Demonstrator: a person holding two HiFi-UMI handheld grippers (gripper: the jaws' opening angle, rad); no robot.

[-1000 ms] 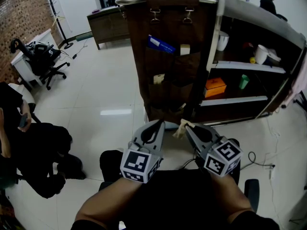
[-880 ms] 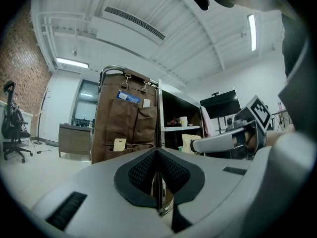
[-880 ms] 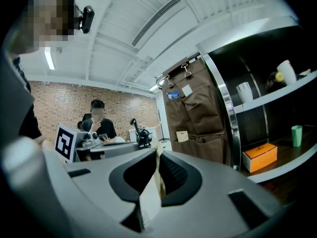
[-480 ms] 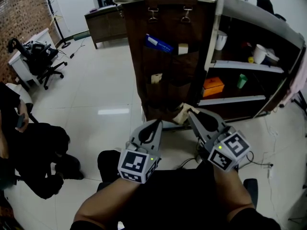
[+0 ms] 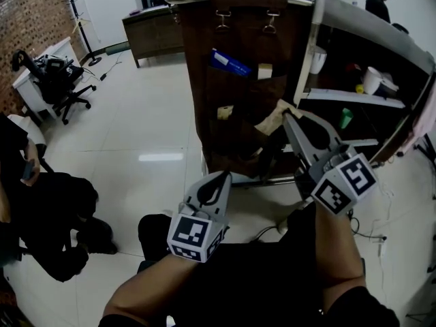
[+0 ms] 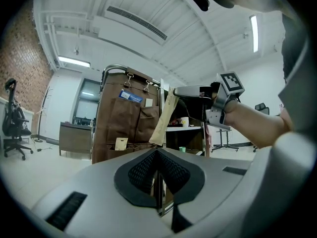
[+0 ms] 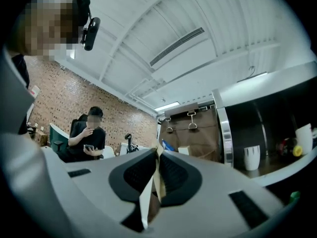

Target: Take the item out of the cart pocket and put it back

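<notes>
Two grippers: the right gripper (image 5: 286, 116), centre right, is clenched on one flat tan paper packet (image 5: 272, 123) — out of the pockets, before the right edge of the brown fabric pocket organiser (image 5: 204, 80). The left gripper (image 5: 218, 178), lower centre, is closed, empty. Three items sit pocketed — blue packet (image 5: 229, 62), white card (image 5: 264, 71), beige tag (image 5: 225, 112).

We see a glossy white tiled floor (image 5: 136, 114) with 1 light glare (image 5: 163, 159) on it. Brick wall (image 5: 24, 26) at left, white wall (image 5: 109, 2) at the back. 1 black office chair (image 5: 58, 80) sits just beside a white desk (image 5: 44, 60) by the brick wall. 1 coat stand (image 5: 76, 19) near the white wall, 1 dark wood cabinet (image 5: 153, 29) further right. Shelved cart (image 5: 361, 19) stands on the floor at right. In the left gripper view we note a white panelled ceiling (image 6: 188, 33), 1 long vent (image 6: 136, 23), 1 strip light (image 6: 74, 62) and 1 ceiling light (image 6: 254, 31).
</notes>
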